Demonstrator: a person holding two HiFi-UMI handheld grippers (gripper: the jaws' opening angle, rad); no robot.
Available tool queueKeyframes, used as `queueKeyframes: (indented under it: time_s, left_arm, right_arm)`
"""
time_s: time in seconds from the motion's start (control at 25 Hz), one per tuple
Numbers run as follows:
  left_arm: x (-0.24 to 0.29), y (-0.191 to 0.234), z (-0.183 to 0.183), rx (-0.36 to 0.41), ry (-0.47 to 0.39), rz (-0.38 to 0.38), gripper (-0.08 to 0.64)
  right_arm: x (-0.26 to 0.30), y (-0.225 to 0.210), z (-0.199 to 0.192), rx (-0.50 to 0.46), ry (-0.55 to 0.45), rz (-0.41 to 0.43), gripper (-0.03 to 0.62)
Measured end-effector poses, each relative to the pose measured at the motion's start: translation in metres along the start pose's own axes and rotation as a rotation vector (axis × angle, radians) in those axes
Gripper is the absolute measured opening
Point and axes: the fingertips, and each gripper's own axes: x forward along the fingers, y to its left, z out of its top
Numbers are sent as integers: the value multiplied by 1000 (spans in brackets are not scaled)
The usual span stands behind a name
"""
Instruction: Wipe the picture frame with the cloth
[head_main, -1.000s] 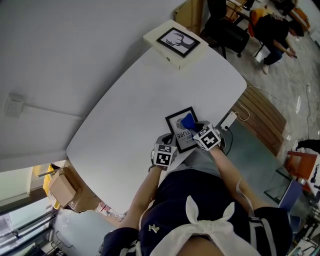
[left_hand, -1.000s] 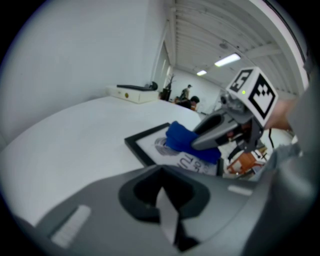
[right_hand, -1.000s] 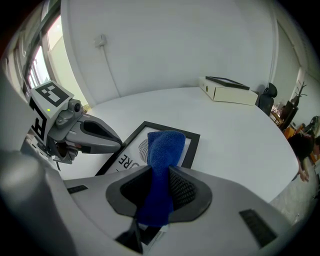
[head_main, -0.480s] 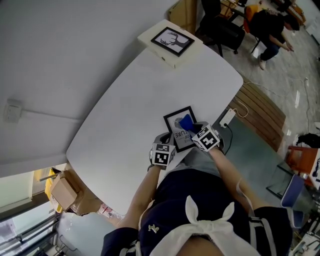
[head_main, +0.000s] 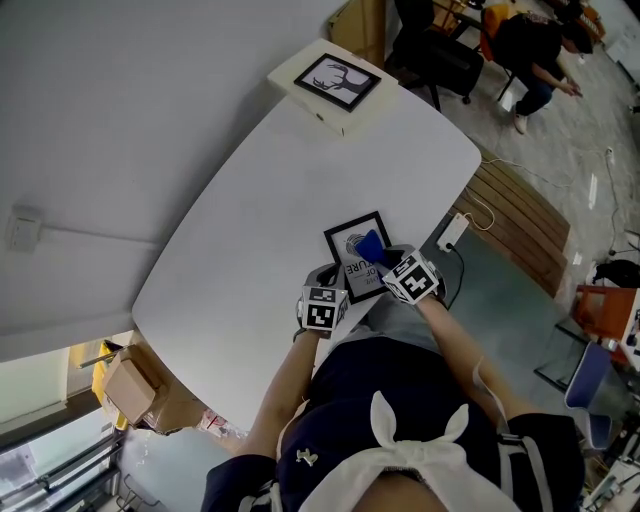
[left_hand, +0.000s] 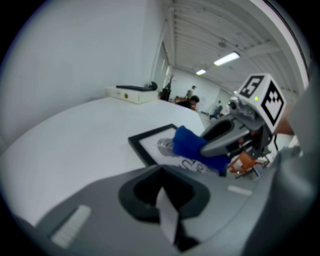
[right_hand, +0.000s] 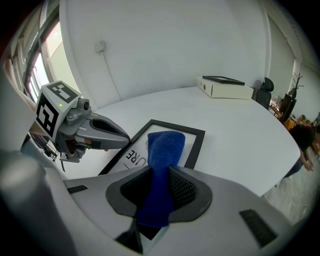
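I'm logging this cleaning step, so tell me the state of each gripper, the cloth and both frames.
left gripper: shut, beside the picture frame.
right gripper: shut on the blue cloth.
blue cloth: draped onto the picture frame's glass.
picture frame: flat on the table.
second frame: flat on a white box.

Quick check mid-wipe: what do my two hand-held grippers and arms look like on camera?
The left hand-held gripper and right hand-held gripper match: smooth grey shells tapering to pointed jaws, black ribbed pads inside. Each carries a white cube with black square markers and a small green light. No sleeves reach the forearms; the top is dark navy.
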Motion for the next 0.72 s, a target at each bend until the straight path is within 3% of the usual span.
queueKeyframes:
  time_s: [0.12,0.72]
  left_arm:
    - [0,1,-1,3,0,4,5]
    - [0,2,-1,4,-8,5,5]
  right_arm:
    - [0,0,0,30,-13,7,92]
    - [5,15,1,6,-1,20,92]
